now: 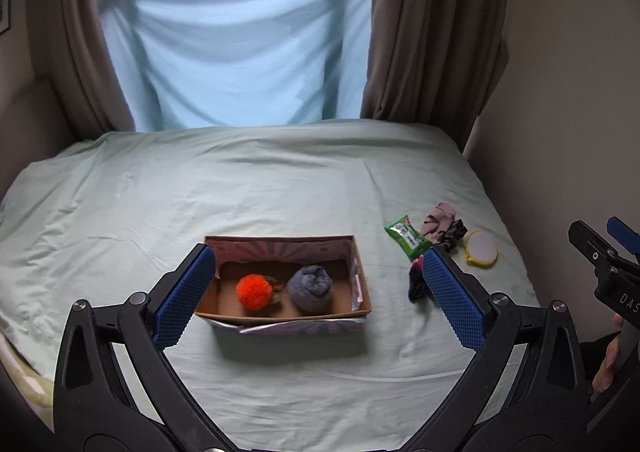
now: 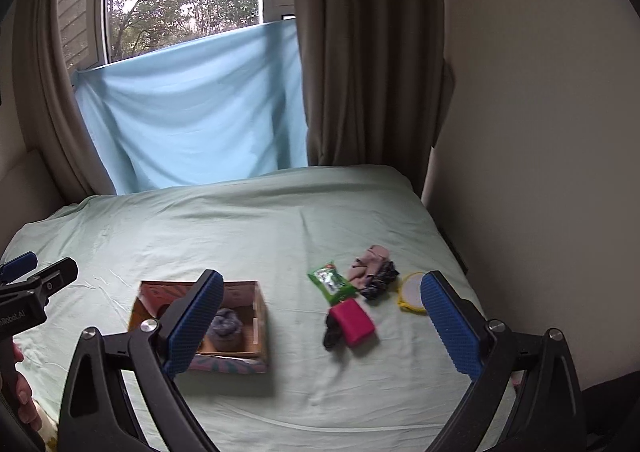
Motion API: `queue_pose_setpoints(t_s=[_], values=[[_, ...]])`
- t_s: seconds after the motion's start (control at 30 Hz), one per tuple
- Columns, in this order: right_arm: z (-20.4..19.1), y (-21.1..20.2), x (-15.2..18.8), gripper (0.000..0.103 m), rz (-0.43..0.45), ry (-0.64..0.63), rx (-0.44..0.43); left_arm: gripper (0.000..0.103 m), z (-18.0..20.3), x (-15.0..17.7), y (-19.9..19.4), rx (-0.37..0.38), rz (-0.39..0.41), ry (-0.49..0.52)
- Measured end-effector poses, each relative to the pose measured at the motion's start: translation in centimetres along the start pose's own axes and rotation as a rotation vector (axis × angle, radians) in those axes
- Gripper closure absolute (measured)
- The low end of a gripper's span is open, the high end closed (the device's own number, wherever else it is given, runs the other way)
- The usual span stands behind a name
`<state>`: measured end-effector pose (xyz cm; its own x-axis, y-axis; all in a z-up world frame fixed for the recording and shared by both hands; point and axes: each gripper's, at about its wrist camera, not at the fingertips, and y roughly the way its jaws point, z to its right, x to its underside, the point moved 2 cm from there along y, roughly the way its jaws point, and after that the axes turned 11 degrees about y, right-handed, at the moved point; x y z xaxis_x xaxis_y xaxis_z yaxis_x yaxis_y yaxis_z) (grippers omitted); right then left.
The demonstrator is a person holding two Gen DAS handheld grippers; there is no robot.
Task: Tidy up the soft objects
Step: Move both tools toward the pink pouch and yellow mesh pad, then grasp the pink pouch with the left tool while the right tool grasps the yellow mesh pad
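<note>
Soft objects lie in two groups on the pale green bed sheet (image 1: 280, 187). An open cardboard box (image 1: 362, 292) sits near the middle of the bed and holds an orange pompom (image 1: 253, 290) on its left side and a rolled grey-blue sock (image 1: 311, 287) just beside it on the right. To the right of the box, well apart from it, the loose items are gathered: a green wipes packet (image 2: 331, 281), a pink sock (image 2: 368, 262) touching a dark patterned cloth (image 2: 380, 280), a round yellow-rimmed puff (image 2: 410, 292), and nearer the camera a magenta pouch (image 2: 356, 322) lying against a black fabric piece (image 2: 332, 330).

The left gripper (image 1: 320, 300) hangs above the box with its blue-padded jaws spread wide and nothing between them. The right gripper (image 2: 320, 328) is likewise spread wide and empty, hovering over the bed between the box and the loose pile, with the magenta pouch framed between its fingers. Behind the bed a light blue cloth (image 2: 192, 111) hangs across the window between brown curtains (image 2: 360, 51)
</note>
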<state>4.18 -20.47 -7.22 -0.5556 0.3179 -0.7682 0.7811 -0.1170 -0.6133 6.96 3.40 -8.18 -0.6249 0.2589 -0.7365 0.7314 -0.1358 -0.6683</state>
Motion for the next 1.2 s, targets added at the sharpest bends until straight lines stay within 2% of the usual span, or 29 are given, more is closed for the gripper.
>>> queue_pose_setpoints(t_s=[0.23, 0.43, 0.6, 0.73, 0.87, 1.07, 1.2], values=[[7.9, 3.0, -1.6, 0.005, -0.029, -0.026, 0.005, 0.0, 10.1, -0.8, 4.2, 0.043, -0.067, 0.001], [13.4, 7.6, -2.2, 0.005, -0.081, -0.049, 0.009, 0.0, 16.5, 0.3, 9.5, 0.113, -0.173, -0.052], [17.2, 11.6, -2.6, 0.005, -0.121, -0.042, 0.022, 0.0, 20.2, 2.1, 14.3, 0.171, -0.268, -0.101], [19.5, 15.3, -2.4, 0.005, -0.153, -0.032, 0.034, 0.0, 22.8, 3.4, 18.6, 0.177, -0.342, -0.1], [20.9, 18.9, -1.9, 0.005, -0.183, -0.017, 0.042, 0.0, 24.7, 4.9, 23.3, 0.19, -0.385, -0.141], [22.4, 26.1, -0.3, 0.005, -0.251, -0.009, 0.051, 0.0, 27.1, 6.6, 30.7, 0.153, -0.42, -0.213], [23.2, 30.5, 1.1, 0.005, -0.299, -0.021, 0.041, 0.001, 28.4, 8.0, 35.6, 0.129, -0.473, -0.24]])
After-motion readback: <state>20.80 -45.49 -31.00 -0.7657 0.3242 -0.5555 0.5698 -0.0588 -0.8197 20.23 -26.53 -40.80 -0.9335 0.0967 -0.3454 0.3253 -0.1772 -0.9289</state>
